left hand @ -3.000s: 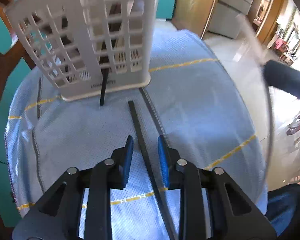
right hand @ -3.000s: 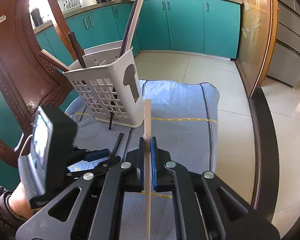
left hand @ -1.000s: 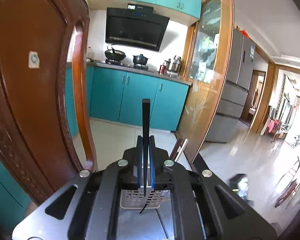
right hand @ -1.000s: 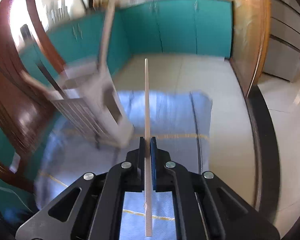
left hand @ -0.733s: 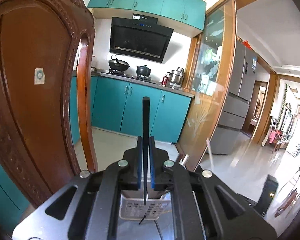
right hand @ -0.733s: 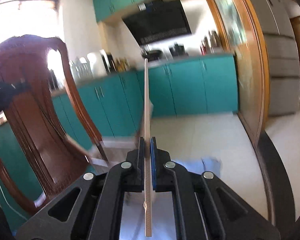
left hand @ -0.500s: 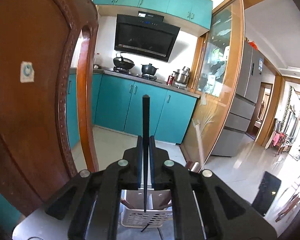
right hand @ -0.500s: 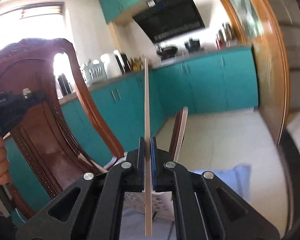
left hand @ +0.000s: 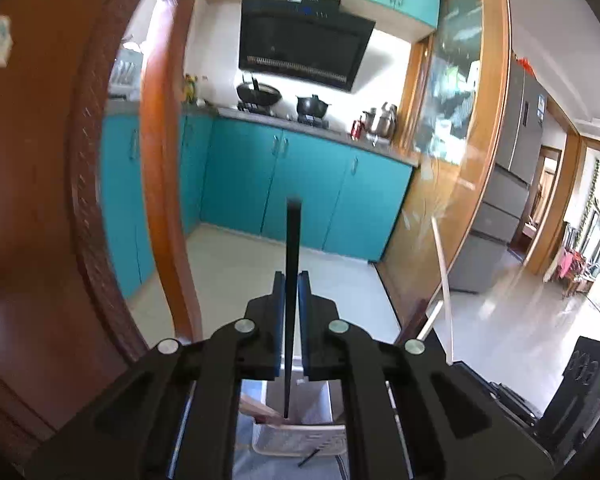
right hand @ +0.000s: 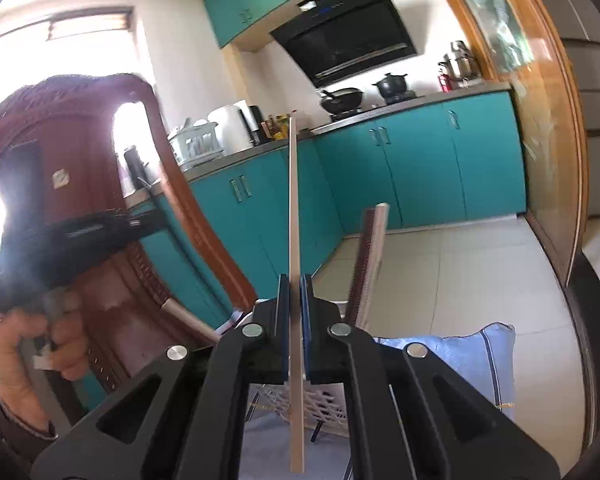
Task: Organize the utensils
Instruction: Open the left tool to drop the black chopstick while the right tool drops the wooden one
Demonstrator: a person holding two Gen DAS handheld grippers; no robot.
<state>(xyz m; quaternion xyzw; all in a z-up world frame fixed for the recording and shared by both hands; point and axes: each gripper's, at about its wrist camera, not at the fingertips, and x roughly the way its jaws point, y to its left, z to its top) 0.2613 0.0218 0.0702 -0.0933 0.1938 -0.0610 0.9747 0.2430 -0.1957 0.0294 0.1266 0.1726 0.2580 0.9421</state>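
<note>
A black chopstick (left hand: pixel 291 280) is gripped upright by the left claw (left hand: pixel 291 308), its lower tip above the white basket (left hand: pixel 300 436). A pale chopstick (right hand: pixel 295 280) is clamped by the right claw (right hand: pixel 295 312), with open floor beyond.

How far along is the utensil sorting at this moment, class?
Done: some utensils already stand in the white basket. In hand: the left gripper is shut on a black chopstick, its lower tip at the basket's mouth; the right gripper is shut on a pale chopstick. Left: both must drop in.

A light blue cloth (right hand: pixel 472 354) covers the table, and the white slotted basket (left hand: pixel 296 438) stands on it.
</note>
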